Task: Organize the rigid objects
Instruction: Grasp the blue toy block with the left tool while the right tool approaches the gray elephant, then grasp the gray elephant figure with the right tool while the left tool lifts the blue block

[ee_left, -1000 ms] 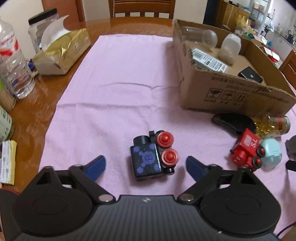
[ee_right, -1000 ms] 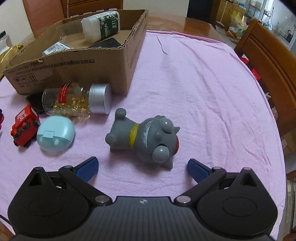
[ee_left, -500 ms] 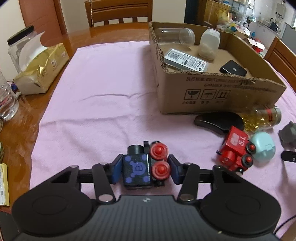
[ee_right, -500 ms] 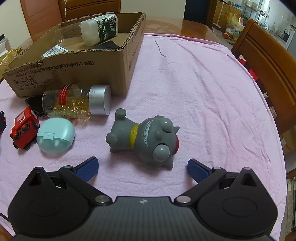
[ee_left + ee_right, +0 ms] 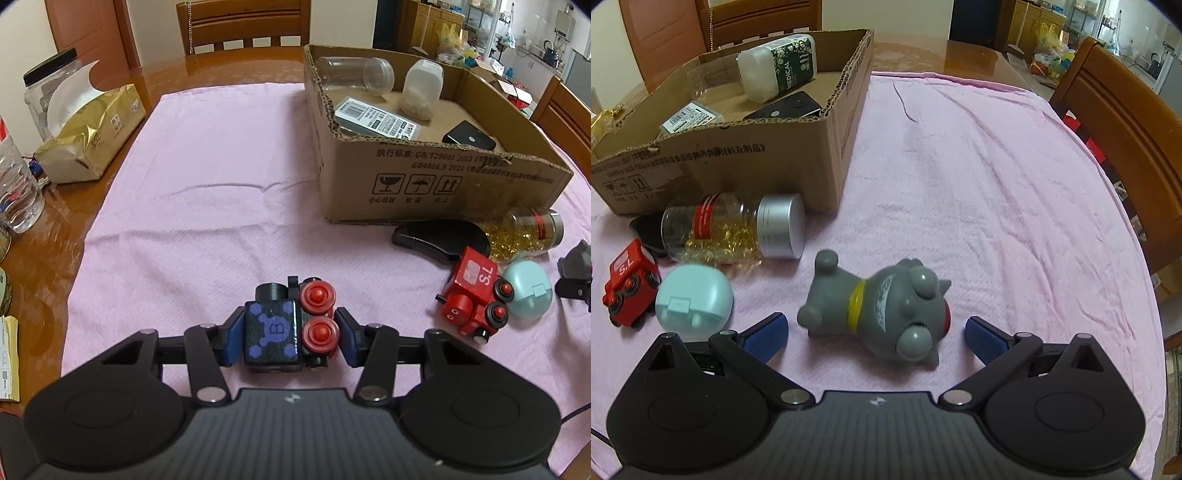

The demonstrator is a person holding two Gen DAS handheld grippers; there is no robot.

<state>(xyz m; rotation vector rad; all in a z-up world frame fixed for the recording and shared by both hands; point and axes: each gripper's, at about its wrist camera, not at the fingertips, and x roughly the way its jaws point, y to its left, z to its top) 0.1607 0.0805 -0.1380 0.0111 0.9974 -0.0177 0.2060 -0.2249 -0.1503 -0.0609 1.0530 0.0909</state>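
**Left gripper clamping the black toy train; right gripper standing open around the grey figure**

Two toy trains are showing: a black toy train (image 5: 288,328) with purple markings and two red wheels, and a red toy train (image 5: 474,299) lying on its side. One cardboard box (image 5: 436,173) is sitting on the pink cloth (image 5: 221,206), holding four things: a clear jar (image 5: 354,74), a white bottle (image 5: 421,90), a labelled flat pack (image 5: 376,120) and a small black device (image 5: 469,136). In front of the box are lying one capsule jar (image 5: 735,230) on its side, one dark curved case (image 5: 439,238), one pale blue egg-shaped case (image 5: 694,301) and one grey toy figure (image 5: 882,312).

The black toy train is sitting between the blue pads of the left gripper (image 5: 288,338), near the cloth's front edge and well apart from the box. The jaws are drawn in narrow, one pad pressing the train's purple-marked body and the other pressing its red wheels.

The grey toy figure is lying on its side between the fingers of the right gripper (image 5: 875,332). Those jaws are standing wide, with a gap showing on each side, so the pads are touching nothing. The blue case is resting just beside the left finger.
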